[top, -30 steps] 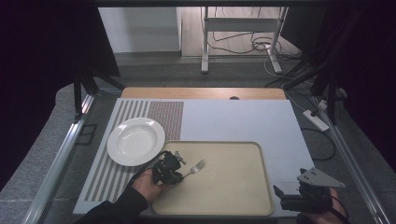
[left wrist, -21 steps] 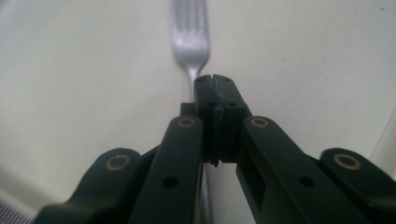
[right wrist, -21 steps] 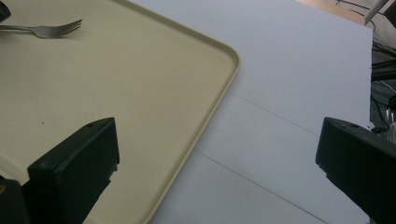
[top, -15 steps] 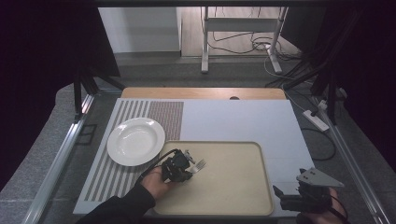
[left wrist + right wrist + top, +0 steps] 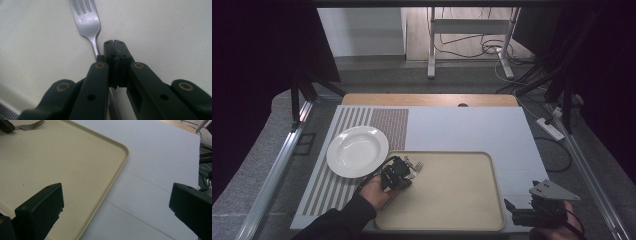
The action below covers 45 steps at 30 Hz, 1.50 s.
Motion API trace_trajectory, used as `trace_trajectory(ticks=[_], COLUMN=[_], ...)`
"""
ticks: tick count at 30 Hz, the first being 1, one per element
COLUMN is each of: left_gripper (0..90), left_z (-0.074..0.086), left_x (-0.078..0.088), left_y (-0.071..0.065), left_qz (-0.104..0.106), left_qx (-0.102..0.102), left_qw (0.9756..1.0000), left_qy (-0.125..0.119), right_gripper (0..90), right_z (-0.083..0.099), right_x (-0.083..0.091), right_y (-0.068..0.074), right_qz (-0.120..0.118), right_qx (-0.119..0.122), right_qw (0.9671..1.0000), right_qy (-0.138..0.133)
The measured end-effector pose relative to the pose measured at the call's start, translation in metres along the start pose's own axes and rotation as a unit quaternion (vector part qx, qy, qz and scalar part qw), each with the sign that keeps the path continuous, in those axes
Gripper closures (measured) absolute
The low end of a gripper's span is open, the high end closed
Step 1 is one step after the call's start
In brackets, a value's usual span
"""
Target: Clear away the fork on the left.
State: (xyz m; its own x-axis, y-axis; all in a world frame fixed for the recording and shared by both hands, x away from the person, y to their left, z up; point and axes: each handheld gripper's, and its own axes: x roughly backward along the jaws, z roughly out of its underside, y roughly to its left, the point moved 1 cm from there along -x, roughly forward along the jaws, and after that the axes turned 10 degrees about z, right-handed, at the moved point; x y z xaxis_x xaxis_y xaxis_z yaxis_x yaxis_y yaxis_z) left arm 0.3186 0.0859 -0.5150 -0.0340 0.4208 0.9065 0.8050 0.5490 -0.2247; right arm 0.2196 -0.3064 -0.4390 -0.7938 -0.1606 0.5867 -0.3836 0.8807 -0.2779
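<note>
A metal fork (image 5: 415,165) lies on the beige tray (image 5: 452,200), tines pointing away from my left gripper (image 5: 404,170). In the left gripper view the jaws are closed against each other. The fork's neck (image 5: 94,47) runs beside and under the left jaw, not between the tips, and its handle (image 5: 113,105) reappears below the gripper. A white plate (image 5: 357,151) sits left of the tray on the striped mat. My right gripper (image 5: 512,212) hovers off the tray's near right corner, jaws wide apart and holding nothing. From there the fork (image 5: 30,125) is far off at the upper left.
The tray's rim (image 5: 117,172) curves between my right jaws, with the white tabletop (image 5: 472,130) beyond it. A wooden strip (image 5: 427,99) edges the table's far side. Metal rails (image 5: 277,165) flank the table. A power strip (image 5: 551,129) and cables lie to the right.
My left hand has pushed forward over the fork's handle. The fork's tines have shifted a little toward the tray's far edge. The right gripper has stayed put.
</note>
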Motion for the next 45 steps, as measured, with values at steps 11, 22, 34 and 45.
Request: trace_trajectory(ticks=[11, 22, 34, 45], left_gripper=[88.7, 87.8, 76.5, 47.3], left_z=[0.01, 0.02, 0.02, 0.021], left_x=[0.008, 0.015, 0.028, 0.044], left_y=[0.023, 0.041, 0.036, 0.026], left_qz=[0.004, 0.0, 0.011, 0.007], left_qx=[0.05, 0.085, 0.063, 0.035], left_qw=[0.9986, 0.9961, 0.9955, 0.992], left_qy=[-0.013, -0.022, -0.07, -0.121], right_gripper=[0.1, 0.1, 0.1, 0.1], right_z=[0.0, 0.0, 0.0, 0.0], right_x=[0.0, 0.0, 0.0, 0.0], right_y=[0.0, 0.0, 0.0, 0.0], right_qz=[0.0, 0.0, -0.001, -0.002], right_qx=[0.0, 0.0, -0.001, -0.001], right_qw=[1.0, 1.0, 1.0, 1.0], right_qy=[0.0, -0.001, 0.0, -0.001])
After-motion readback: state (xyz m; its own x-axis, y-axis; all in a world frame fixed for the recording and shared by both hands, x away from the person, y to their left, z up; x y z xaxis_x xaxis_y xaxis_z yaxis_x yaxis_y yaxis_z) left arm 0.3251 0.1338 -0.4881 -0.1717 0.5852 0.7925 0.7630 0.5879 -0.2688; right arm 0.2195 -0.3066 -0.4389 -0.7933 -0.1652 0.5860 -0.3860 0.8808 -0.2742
